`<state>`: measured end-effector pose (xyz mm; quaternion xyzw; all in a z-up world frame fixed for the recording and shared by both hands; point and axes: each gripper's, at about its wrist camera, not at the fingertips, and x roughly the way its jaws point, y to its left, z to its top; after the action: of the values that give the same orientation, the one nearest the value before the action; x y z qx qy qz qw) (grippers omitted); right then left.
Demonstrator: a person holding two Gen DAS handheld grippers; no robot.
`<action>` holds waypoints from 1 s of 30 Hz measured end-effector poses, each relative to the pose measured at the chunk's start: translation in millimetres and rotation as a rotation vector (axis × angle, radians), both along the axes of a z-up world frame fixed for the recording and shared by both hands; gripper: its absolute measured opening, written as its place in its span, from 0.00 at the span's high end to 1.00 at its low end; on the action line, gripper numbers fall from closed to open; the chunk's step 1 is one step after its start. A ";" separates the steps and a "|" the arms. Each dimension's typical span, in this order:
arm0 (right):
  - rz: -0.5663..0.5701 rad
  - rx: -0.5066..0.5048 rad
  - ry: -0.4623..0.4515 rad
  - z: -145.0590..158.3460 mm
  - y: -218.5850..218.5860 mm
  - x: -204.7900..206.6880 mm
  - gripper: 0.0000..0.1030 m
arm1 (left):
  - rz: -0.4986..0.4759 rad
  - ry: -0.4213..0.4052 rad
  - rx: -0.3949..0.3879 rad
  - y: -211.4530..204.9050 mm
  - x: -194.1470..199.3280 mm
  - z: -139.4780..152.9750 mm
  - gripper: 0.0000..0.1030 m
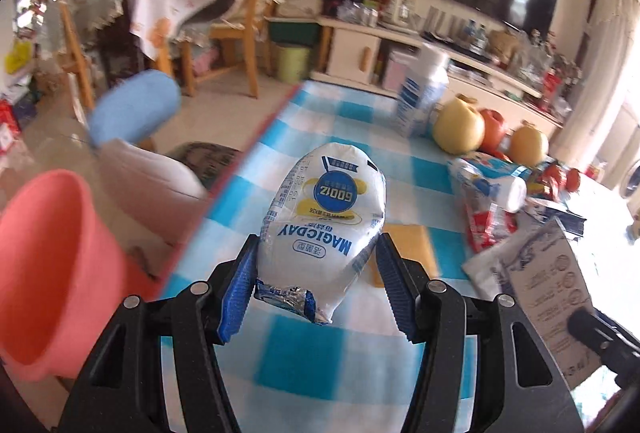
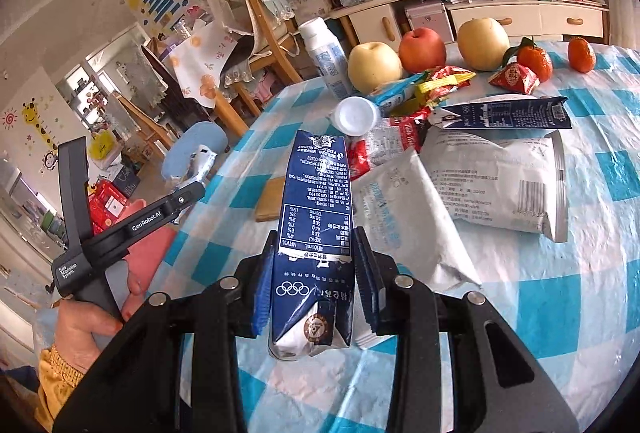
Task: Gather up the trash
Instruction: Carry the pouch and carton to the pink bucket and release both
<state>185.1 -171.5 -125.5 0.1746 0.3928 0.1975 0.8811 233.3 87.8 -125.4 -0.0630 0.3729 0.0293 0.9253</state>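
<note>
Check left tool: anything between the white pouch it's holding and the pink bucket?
Nothing visible. The left tool is shut on the white pouch above the checked tablecloth. The pink bucket sits below the table edge to its left, with only open air and the red table edge between them.

Bright daylight, fisheye warp, motion blur

The bench (image 2: 540, 313) wears a blue and white checked cloth. Far across it stand 3 round fruits (image 2: 423, 49) and an upright white bottle (image 2: 326, 59), with 2 tangerines (image 2: 534, 61) to the right. In the middle lie crumpled wrappers (image 2: 444, 77), a flattened dark blue carton (image 2: 504, 113), 2 grey pouches (image 2: 504, 181) and a tan card (image 2: 270, 199).
</note>
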 end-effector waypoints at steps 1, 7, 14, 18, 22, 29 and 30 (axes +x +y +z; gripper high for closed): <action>0.007 -0.003 -0.005 2.3 4.7 -1.3 0.64 | 0.014 -0.009 0.001 6.4 -3.4 2.7 0.43; 0.066 0.009 -0.013 13.0 38.4 -1.7 0.64 | 0.156 -0.071 -0.007 61.7 -20.6 23.9 0.42; 0.197 0.068 -0.025 37.1 112.5 14.4 0.63 | 0.351 -0.105 -0.019 136.7 -37.0 36.9 0.42; 0.294 0.078 -0.050 52.5 165.0 22.7 0.63 | 0.473 -0.089 0.006 180.7 -45.4 34.8 0.42; 0.381 0.079 -0.070 65.7 216.1 30.2 0.63 | 0.559 -0.059 -0.029 217.3 -49.1 28.6 0.42; 0.479 0.096 -0.064 67.9 291.5 40.0 0.63 | 0.661 -0.038 -0.075 254.2 -59.6 20.8 0.42; 0.489 0.094 -0.058 65.7 301.1 42.2 0.63 | 0.671 -0.032 -0.087 258.7 -59.3 19.1 0.42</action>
<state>227.2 129.6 -59.8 0.1095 0.3880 0.4277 0.8090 174.0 346.4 -106.4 -0.2221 0.3176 0.3151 0.8663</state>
